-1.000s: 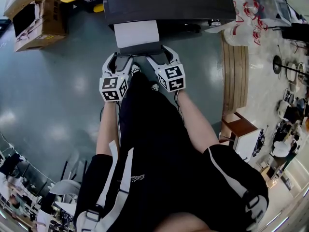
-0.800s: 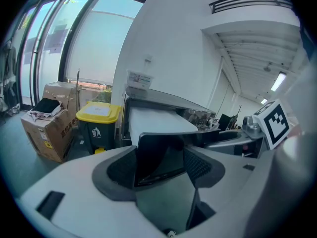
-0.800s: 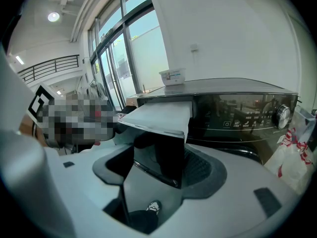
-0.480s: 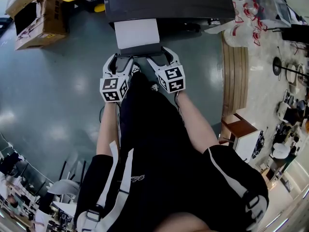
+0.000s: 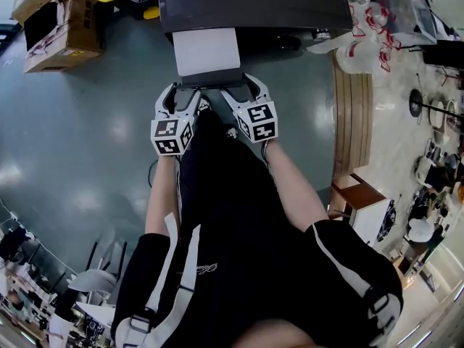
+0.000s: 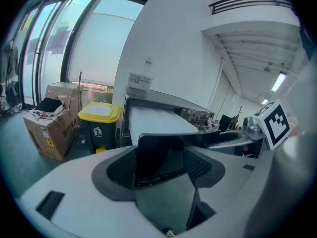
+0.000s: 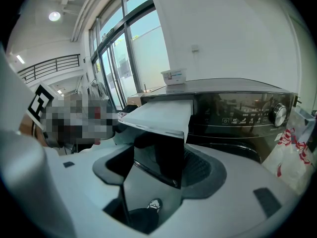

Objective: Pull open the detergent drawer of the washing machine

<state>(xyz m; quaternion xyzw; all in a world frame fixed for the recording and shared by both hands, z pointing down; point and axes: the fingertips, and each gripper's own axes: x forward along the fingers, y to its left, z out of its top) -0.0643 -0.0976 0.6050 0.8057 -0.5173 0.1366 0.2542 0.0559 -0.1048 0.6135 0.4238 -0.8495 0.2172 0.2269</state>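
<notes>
**Both grippers clamped on the drawer front; pull line runs straight back toward the person**

Left gripper [image 6: 161, 163] is clenched on the dark front panel [image 6: 159, 152] of the detergent drawer [image 6: 159, 120]; the panel fills the gap and the jaw pads touch it on either side; nothing else sits between them. Right gripper [image 7: 157, 166] is the same, jaws closed on that panel, near its other end. In the head view the left gripper [image 5: 180, 93] takes the panel's left end and the right gripper [image 5: 243, 87] its right end; the two are level and about equally near it, so neither hand leads.

The panel lies crosswise to the person; behind it the drawer's white top runs away from the grippers into the washing machine [image 5: 254, 2]. The drawer's long axis therefore points from the machine toward the person's body, at right angles to the panel; the grippers are at its near end and the machine at its far end.

The drawer sits at the machine's upper left as the person faces it, beside the control dial [image 7: 280, 114]. A good stretch of white top shows outside the dark casing, so the drawer looks already well out; how much travel is left cannot be told.

Judgement: any further pull should go along that long axis, both hands together; an uneven pull would skew the drawer in its slot.

A yellow-lidded bin [image 6: 101, 114] stands left of the machine, well clear of the pull line.
</notes>
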